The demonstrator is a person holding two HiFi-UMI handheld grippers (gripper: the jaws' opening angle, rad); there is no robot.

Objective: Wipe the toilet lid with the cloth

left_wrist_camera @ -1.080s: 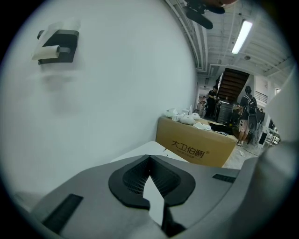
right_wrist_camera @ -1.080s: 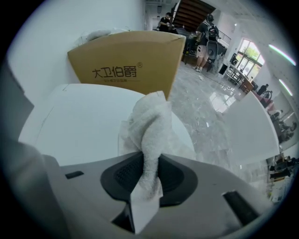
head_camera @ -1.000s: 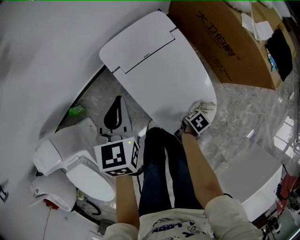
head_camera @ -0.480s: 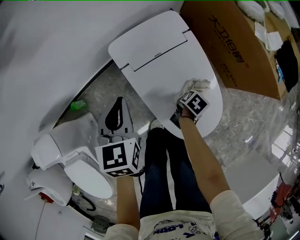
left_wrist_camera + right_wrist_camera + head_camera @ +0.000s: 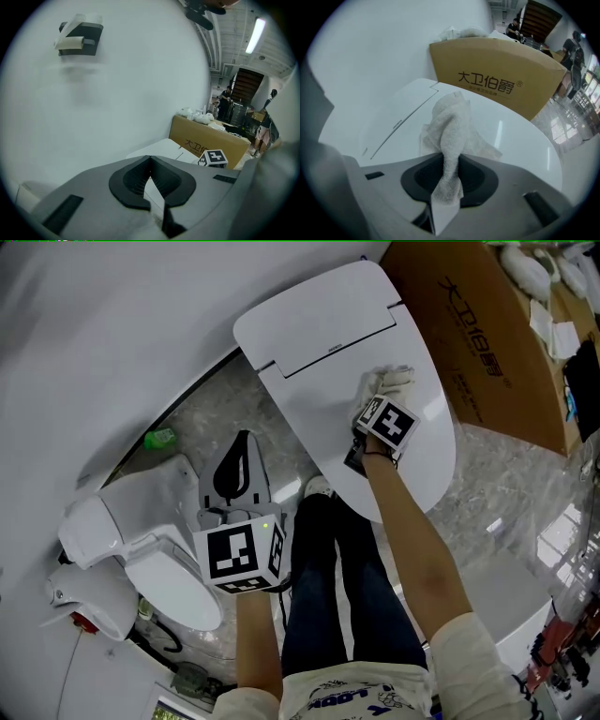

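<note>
The white toilet lid (image 5: pixel 319 334) lies shut below me, its glossy top filling the upper middle of the head view. My right gripper (image 5: pixel 378 399) is shut on a white cloth (image 5: pixel 392 382), which is pressed on the lid's middle right. In the right gripper view the cloth (image 5: pixel 451 123) bunches out between the jaws (image 5: pixel 447 185) and spreads on the lid (image 5: pixel 515 140). My left gripper (image 5: pixel 240 555) hangs low beside my leg, away from the lid. Its jaws (image 5: pixel 151 185) are shut with nothing in them.
A brown cardboard box (image 5: pixel 487 324) stands right behind the lid. A second, smaller white toilet (image 5: pixel 141 540) sits at the lower left, with a black part (image 5: pixel 234 470) and a green object (image 5: pixel 159 439) on the marble floor. The person's legs (image 5: pixel 328 587) stand at the lid's front.
The right gripper has slid the cloth from the lid's front edge up across the lid toward its hinge end. The left gripper has stayed put.
</note>
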